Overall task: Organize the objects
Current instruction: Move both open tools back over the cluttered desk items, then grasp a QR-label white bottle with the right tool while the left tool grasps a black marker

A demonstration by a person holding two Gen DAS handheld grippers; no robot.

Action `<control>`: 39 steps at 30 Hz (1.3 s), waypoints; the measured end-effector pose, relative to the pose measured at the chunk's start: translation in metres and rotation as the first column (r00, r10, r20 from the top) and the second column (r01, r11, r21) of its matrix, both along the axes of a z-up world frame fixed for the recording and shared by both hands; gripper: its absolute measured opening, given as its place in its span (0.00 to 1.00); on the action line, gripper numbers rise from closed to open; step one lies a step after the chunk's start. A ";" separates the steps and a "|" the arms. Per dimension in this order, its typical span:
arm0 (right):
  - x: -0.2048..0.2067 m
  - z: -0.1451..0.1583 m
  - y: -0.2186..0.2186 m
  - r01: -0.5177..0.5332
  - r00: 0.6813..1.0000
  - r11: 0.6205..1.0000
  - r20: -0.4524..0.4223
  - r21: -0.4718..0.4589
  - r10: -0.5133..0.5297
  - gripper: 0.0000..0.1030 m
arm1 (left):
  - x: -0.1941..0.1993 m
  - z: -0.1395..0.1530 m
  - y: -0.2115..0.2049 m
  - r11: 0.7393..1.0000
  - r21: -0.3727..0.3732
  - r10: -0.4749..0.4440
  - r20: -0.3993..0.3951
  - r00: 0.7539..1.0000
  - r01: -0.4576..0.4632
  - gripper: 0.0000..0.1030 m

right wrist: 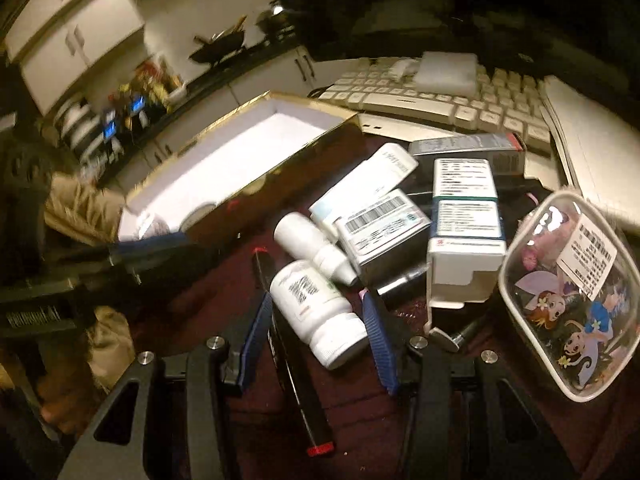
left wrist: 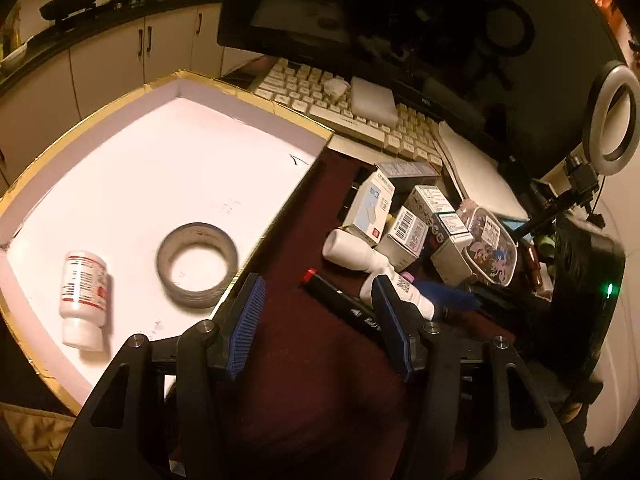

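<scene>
Between the blue pads of the right gripper (right wrist: 316, 332) lies a white pill bottle (right wrist: 316, 312), on its side on the dark red tabletop (right wrist: 360, 420). The jaws stand moderately wide to either side of it and do not appear to press it. Its long axis runs roughly along the fingers, tilted a little, with the cap end nearest the gripper's body and the labelled barrel pointing away. A black marker with red ends (right wrist: 292, 360) lies just beside the left pad, partly under the bottle. To my eye the right hand is the nearer one for this bottle, and closing would catch it across its width.

The left gripper (left wrist: 320, 312) hangs with its jaws fairly wide and nothing between them, only the tabletop below. Off its left finger sits the white gold-edged box (left wrist: 256, 100), already holding another pill bottle (left wrist: 83, 298) and a roll of tape (left wrist: 197, 264). Beyond its right finger is the heap of medicine cartons (left wrist: 408, 216), and further still a keyboard (left wrist: 360, 112).
</scene>
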State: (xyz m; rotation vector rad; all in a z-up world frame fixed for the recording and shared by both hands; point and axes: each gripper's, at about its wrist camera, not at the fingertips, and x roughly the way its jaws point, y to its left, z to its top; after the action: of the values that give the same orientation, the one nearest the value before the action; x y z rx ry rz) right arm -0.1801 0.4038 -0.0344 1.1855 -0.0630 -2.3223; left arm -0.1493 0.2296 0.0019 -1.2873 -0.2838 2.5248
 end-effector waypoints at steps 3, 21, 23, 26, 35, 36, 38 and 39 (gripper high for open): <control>0.009 -0.002 -0.007 0.021 1.000 0.998 -0.009 0.054 -0.020 0.35 | 0.004 -0.002 -0.006 1.000 0.016 -0.018 0.004 1.000 0.018 0.54; 0.045 0.018 0.022 0.155 0.987 0.988 -0.031 -0.004 -0.155 0.31 | 0.020 -0.017 0.010 0.997 0.016 -0.079 0.101 0.992 0.078 0.54; 0.052 0.024 0.021 0.097 0.994 0.994 -0.041 -0.043 -0.099 0.31 | 0.020 -0.018 0.011 0.997 0.014 -0.070 0.107 0.992 0.069 0.54; 0.061 0.020 0.010 0.021 0.998 1.000 -0.055 -0.014 -0.022 0.31 | 0.021 -0.017 0.012 0.998 0.009 -0.061 0.109 0.992 0.061 0.54; 0.061 -0.005 0.002 -0.024 0.998 0.995 0.058 -0.093 0.030 0.31 | 0.018 -0.023 0.016 0.997 0.026 -0.069 0.137 0.988 0.066 0.54; 0.064 -0.004 -0.004 -0.061 0.996 0.991 0.056 -0.116 0.068 0.31 | 0.017 -0.024 0.018 0.997 0.023 -0.074 0.141 0.987 0.072 0.54; 0.070 -0.004 -0.012 -0.097 0.994 0.988 0.045 -0.120 0.103 0.31 | 0.016 -0.026 0.021 0.997 0.016 -0.080 0.154 0.985 0.078 0.54; 0.072 -0.003 -0.014 -0.105 0.993 0.987 0.042 -0.118 0.110 0.31 | 0.015 -0.027 0.022 0.996 0.022 -0.084 0.157 0.984 0.082 0.54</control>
State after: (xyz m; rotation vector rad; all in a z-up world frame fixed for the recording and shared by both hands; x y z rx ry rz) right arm -0.1078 0.3894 -0.0378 1.1586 -0.1456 -2.1663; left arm -0.1347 0.2520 -0.0252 -1.4640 -0.2770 2.3518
